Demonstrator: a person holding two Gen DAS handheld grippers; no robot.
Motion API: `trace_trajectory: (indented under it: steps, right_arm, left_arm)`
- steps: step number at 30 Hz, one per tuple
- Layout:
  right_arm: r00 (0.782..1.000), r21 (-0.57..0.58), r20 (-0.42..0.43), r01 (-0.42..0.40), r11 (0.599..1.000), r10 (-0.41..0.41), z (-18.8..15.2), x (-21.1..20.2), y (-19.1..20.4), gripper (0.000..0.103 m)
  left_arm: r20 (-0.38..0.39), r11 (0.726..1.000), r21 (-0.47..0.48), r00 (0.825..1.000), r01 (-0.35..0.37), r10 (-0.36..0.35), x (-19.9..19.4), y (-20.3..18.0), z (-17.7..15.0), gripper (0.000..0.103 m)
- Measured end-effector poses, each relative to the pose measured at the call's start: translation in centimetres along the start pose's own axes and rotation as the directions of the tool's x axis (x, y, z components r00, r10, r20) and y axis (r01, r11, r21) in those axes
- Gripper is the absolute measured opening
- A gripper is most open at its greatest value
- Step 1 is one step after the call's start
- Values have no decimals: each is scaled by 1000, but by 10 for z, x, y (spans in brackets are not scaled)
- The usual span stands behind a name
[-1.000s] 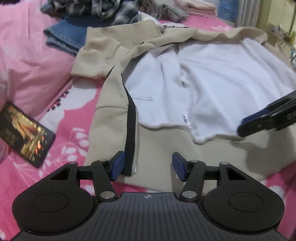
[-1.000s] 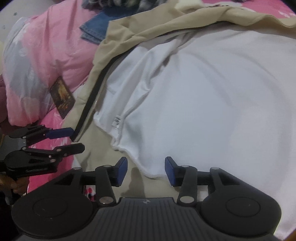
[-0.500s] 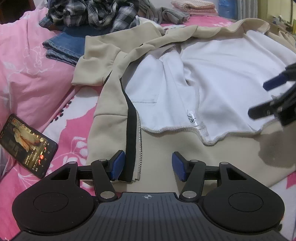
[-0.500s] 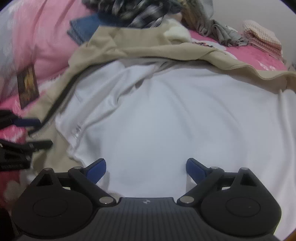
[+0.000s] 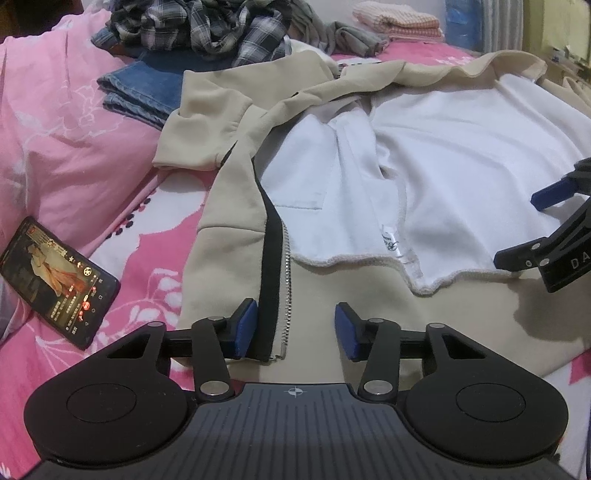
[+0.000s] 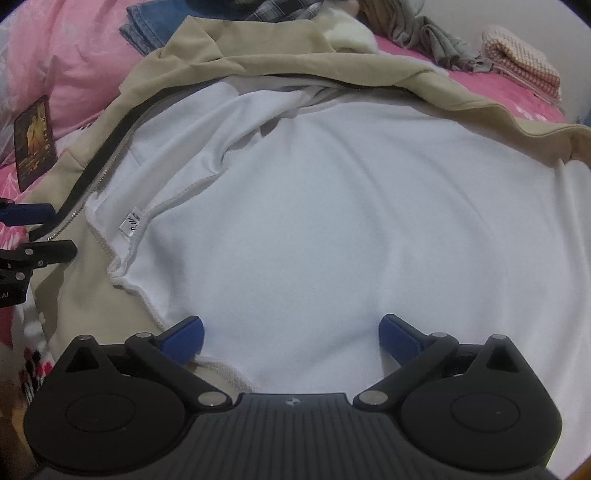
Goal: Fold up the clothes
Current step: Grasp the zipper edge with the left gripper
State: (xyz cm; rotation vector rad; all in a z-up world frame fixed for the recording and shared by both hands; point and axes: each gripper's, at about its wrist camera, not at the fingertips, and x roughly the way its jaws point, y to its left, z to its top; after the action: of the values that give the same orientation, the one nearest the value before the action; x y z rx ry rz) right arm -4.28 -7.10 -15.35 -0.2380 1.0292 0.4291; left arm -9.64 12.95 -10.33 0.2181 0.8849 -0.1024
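Observation:
A beige zip jacket [image 5: 229, 206] lies spread open on the pink bed, its white lining [image 5: 461, 147] facing up. My left gripper [image 5: 293, 328] stands open at the jacket's bottom hem, and the black zipper strip [image 5: 271, 266] ends between its blue pads. My right gripper [image 6: 291, 334] is wide open over the white lining [image 6: 332, 221], at the lining's lower edge. The right gripper's fingers [image 5: 546, 195] show at the right edge of the left wrist view. The left gripper's fingers [image 6: 29, 214] appear at the left edge of the right wrist view.
A lit phone [image 5: 55, 280] lies on the pink floral sheet [image 5: 66, 147] left of the jacket. Folded jeans [image 5: 147, 88], a plaid shirt [image 5: 207, 29], a grey garment [image 5: 347, 33] and a folded checked cloth [image 5: 399, 22] sit behind the jacket.
The right gripper has opened wider and shifted right, from the lining's corner to over the white lining. The left gripper stays open at the zipper end, and its view has tilted up slightly.

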Motion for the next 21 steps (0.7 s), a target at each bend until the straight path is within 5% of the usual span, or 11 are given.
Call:
trace_trajectory:
  steps: [10, 18, 21]
  right_arm:
    - [1000, 0, 6, -1, 1000, 1, -1, 0, -1, 103]
    - [1000, 1, 1, 2, 1000, -2, 0, 0, 0, 103]
    - [1000, 5, 2, 2, 1000, -2, 0, -1, 0, 103]
  left_arm:
    - [-8, 1000, -1, 1000, 0, 0, -2, 3, 1, 39]
    - [-35, 998, 64, 999, -16, 19, -2, -3, 0, 48]
    - [-33, 999, 46, 999, -21, 22, -2, 1, 0, 42]
